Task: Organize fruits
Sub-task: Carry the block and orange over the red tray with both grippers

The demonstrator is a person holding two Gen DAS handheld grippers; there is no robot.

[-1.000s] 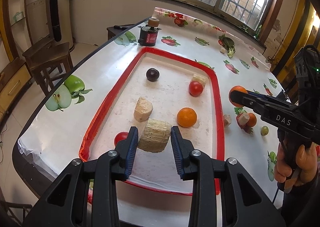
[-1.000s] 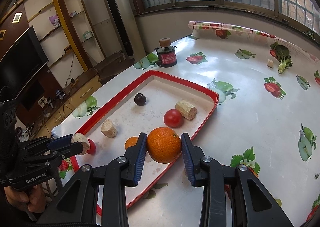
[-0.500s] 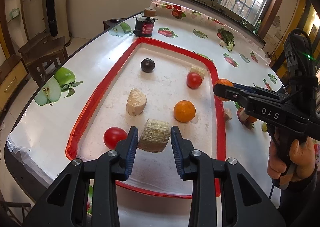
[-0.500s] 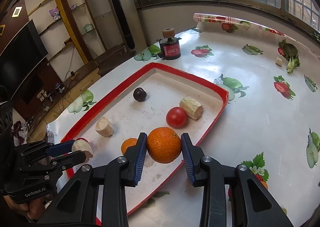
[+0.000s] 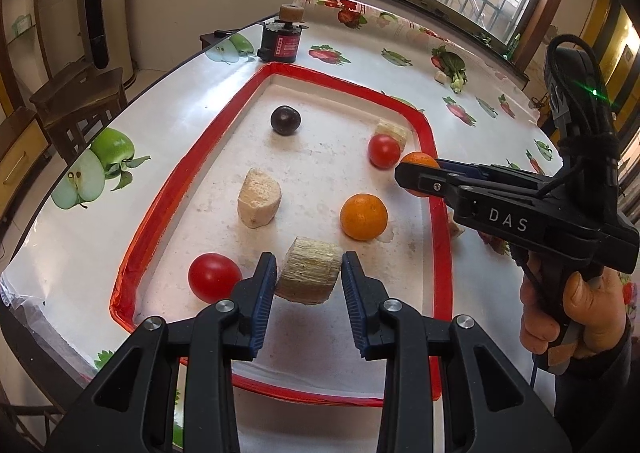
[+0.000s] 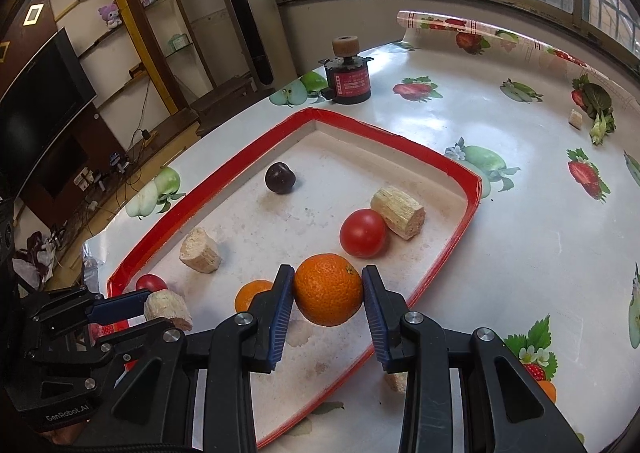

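Here the orange (image 6: 328, 289) sits clamped in the right tool (image 6: 328, 307) — above the tray (image 6: 440, 167).

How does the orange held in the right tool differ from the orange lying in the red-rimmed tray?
The held round orange looks bigger and is clamped between blue pads; the smaller orange lies free on the tray floor. Both are round, orange and pebbly-skinned.

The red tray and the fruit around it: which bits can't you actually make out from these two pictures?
- Tray, left wrist view: near rim hidden behind the left gripper.
- Second orange, right wrist view: half covered by a finger of the right gripper.
- Pale chunk on the table outside the tray, right wrist view: mostly under the same gripper.
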